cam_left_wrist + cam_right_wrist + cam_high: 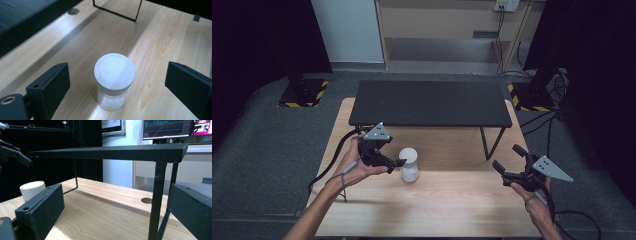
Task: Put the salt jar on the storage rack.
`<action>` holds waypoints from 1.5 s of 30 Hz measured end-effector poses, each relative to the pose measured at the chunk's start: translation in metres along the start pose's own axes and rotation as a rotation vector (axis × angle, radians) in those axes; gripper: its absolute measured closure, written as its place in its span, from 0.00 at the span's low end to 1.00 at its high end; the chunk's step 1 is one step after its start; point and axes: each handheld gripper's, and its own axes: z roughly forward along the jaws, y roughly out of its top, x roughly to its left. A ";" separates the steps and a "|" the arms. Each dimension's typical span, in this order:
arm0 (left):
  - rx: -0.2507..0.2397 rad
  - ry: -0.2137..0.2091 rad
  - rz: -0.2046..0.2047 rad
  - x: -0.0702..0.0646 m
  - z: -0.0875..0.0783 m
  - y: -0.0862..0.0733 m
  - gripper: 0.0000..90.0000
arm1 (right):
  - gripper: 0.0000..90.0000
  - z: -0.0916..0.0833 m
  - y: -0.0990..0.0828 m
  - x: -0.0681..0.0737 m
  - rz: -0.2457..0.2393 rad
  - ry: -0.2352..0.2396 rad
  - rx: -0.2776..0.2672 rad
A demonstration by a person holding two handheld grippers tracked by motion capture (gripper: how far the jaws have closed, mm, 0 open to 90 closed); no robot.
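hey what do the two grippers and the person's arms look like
Both the left gripper and the right gripper are black, with flat rectangular jaw pads, each topped by a grey three-cornered plate with small dark dots. A thick black cable trails from each. The forearms are bare, with a thin band at each wrist.

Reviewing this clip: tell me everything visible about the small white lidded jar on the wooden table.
The small white lidded jar is a short cylinder with a flat, round white lid and a translucent body that looks like plastic. It stands upright on the light wooden table, in front of the black raised shelf. The left gripper is open around it, one jaw on each side with clear gaps, not touching. Its contents cannot be made out.
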 end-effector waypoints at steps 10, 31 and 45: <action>0.017 -0.001 -0.026 0.005 0.031 -0.009 0.06 | 0.01 0.000 0.000 -0.001 0.005 0.000 0.000; 0.007 -0.030 -0.016 0.006 0.069 -0.023 0.32 | 0.01 0.000 0.000 -0.002 0.005 0.002 0.004; 0.022 -0.004 -0.008 0.002 0.062 -0.020 0.36 | 0.01 0.000 0.000 -0.002 0.009 0.003 0.006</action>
